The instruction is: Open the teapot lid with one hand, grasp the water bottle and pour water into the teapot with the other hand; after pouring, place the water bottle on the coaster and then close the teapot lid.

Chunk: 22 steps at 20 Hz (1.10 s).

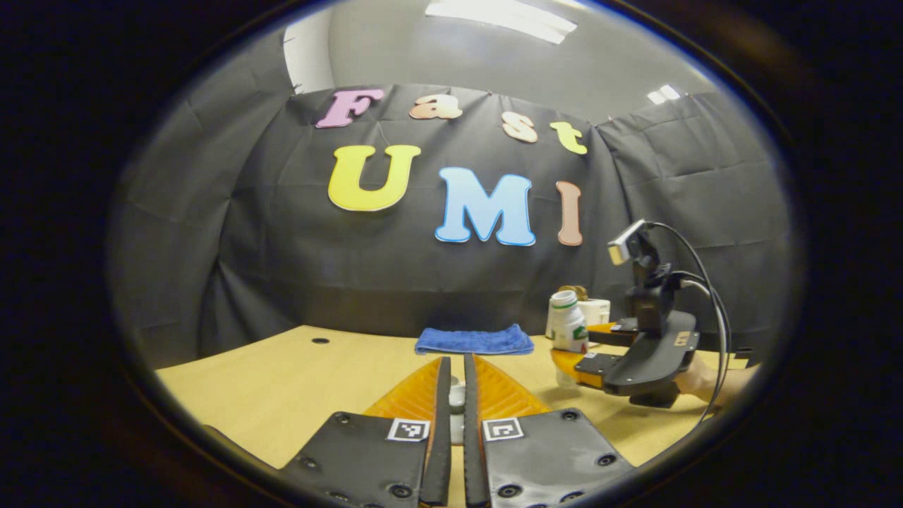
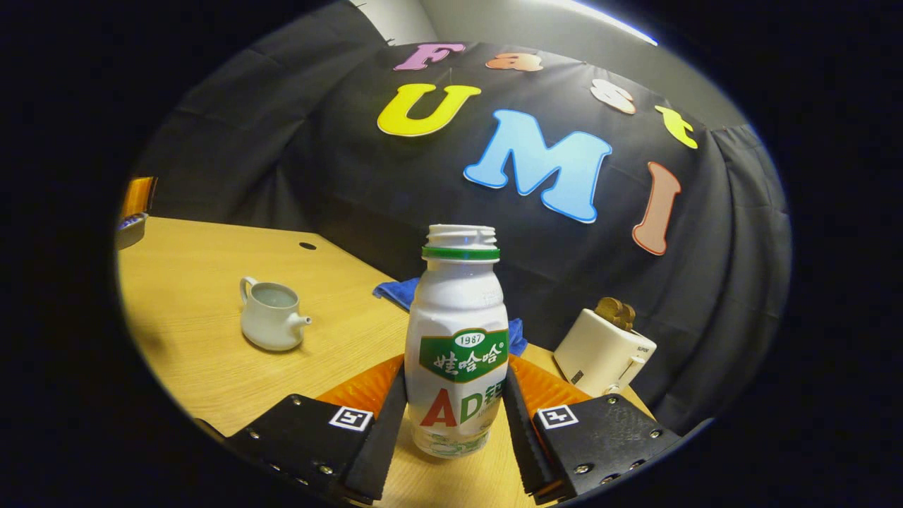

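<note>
In the right gripper view, the right claw [image 2: 455, 416] pinches the water bottle [image 2: 457, 353] at its lower body, one finger pressed against each side. The bottle stands upright with its base at the counter [image 2: 197, 339]; whether it rests on the wood or is just lifted cannot be told. Its mouth is uncapped, with a green ring below the threads. To the bottle's left, well apart from it, the teapot [image 2: 271, 323] sits on the counter with its top open, spout pointing toward the bottle. Behind the bottle a folded blue cloth [image 2: 396, 291] lies near the counter's far edge. To the bottle's right stands a cream toaster [image 2: 603, 351] with brown slices poking out of its top.

In the left gripper view, the left claw [image 1: 456, 402] is nearly pressed together, its fingers pinching a small pale thing, apparently the teapot lid [image 1: 456, 397], in the narrow gap between them, above the counter [image 1: 296, 381]. The blue cloth [image 1: 474, 341] lies beyond the claw, to the left of the bottle [image 1: 566, 323]. The bottle is at the right of this view, held in the right claw [image 1: 589, 349], with a hand [image 1: 698, 377] behind that claw. The toaster [image 1: 596, 309] stands just behind the bottle.
</note>
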Each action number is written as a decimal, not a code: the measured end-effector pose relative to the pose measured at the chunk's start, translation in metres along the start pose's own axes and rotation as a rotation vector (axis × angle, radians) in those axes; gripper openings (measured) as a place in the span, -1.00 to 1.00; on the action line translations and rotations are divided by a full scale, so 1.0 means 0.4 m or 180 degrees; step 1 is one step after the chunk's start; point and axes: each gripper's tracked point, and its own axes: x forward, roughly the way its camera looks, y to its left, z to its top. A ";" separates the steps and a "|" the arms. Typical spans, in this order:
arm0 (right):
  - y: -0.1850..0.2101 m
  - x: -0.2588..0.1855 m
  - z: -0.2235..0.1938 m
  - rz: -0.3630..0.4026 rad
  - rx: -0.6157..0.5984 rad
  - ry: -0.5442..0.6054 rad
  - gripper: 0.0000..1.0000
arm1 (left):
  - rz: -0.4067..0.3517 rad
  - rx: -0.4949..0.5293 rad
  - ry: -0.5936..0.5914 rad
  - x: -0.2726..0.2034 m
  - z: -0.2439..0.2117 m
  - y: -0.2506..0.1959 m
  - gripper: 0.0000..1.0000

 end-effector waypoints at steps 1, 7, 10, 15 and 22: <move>0.015 0.008 0.007 0.0021 -0.0076 0.0026 0.40 | -0.0005 -0.0017 -0.0012 -0.011 0.002 -0.002 -0.64; 0.072 0.058 0.033 0.0069 -0.0678 0.0126 0.41 | -0.0101 -0.0061 -0.0043 -0.081 0.006 -0.037 -0.64; 0.098 0.076 0.032 0.0079 -0.1003 0.0170 0.40 | -0.0100 0.0011 -0.0072 -0.097 0.011 -0.041 -0.72; 0.123 0.094 0.034 -0.0004 -0.1518 0.0155 0.41 | -0.0052 -0.0075 -0.0069 -0.096 0.010 -0.011 -0.64; 0.135 0.125 0.022 -0.0064 -0.2051 0.0215 0.41 | -0.0145 -0.0138 -0.0027 -0.119 0.004 -0.052 -0.72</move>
